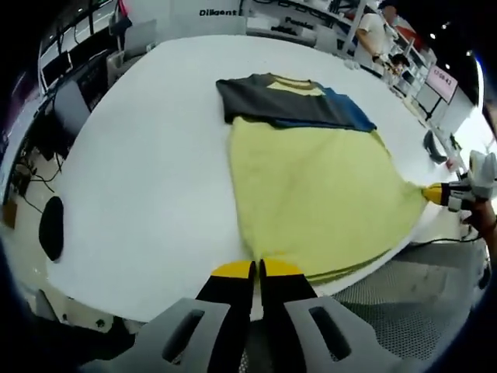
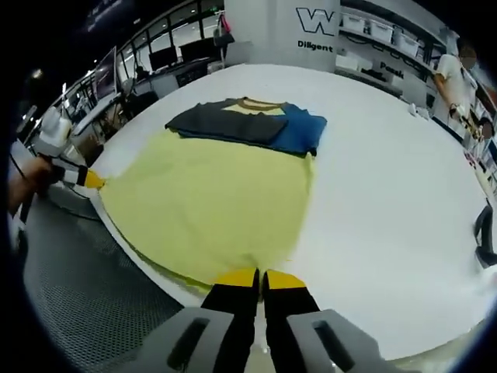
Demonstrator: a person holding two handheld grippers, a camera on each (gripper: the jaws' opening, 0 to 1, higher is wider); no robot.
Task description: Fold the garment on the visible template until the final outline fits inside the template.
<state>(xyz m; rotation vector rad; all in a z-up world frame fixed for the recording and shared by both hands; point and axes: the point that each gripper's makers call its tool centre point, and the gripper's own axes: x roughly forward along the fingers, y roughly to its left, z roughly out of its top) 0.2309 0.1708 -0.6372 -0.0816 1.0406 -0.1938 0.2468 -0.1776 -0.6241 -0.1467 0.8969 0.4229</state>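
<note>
Fingertips (image 1: 256, 270) of the left gripper (image 1: 257, 269) and right gripper (image 2: 258, 276) are pinched shut on the hem corners of the yellow, grey-and-blue cotton T-shirt (image 1: 311, 186), laid flat on the white table (image 1: 155, 171), probably so the bottom can be lifted evenly and folded upward.

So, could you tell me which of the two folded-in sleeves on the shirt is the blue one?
On the yellow shirt, it is the sleeve toward the right gripper; the other folded sleeve is dark grey.

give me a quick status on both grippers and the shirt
Left gripper and right gripper each shut on a bottom hem corner of the shirt. Sleeves folded in, body flat on the white table. Nothing in the way.
</note>
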